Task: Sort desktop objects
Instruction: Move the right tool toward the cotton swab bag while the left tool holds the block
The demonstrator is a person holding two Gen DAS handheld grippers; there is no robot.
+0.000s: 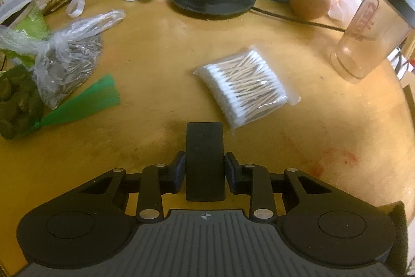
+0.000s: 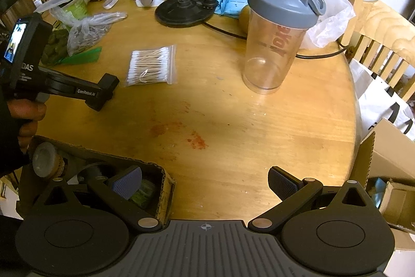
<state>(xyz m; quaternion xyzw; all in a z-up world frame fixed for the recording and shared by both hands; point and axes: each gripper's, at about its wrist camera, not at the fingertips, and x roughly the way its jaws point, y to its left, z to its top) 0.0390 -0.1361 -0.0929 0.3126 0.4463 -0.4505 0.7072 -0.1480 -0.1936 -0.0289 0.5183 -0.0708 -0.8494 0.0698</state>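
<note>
Left wrist view: my left gripper [image 1: 205, 168] is clamped on a flat black block [image 1: 205, 155], both pads pressed against its sides, held above the wooden table [image 1: 160, 48]. Just ahead lies the bag of cotton swabs [image 1: 243, 87], flat on the wood, with the clear shaker bottle [image 1: 371, 30] far right and a bag of nails [image 1: 67, 61] to the left

Right wrist view: my right gripper [image 2: 205, 186] hangs with jaws spread wide and empty, its left finger over an open cardboard box [image 2: 166, 188]. I see the left gripper [image 2: 103, 92] carrying that block at the left, cotton swabs [image 2: 151, 65] beside it, shaker [image 2: 275, 43] upright at centre
</note>
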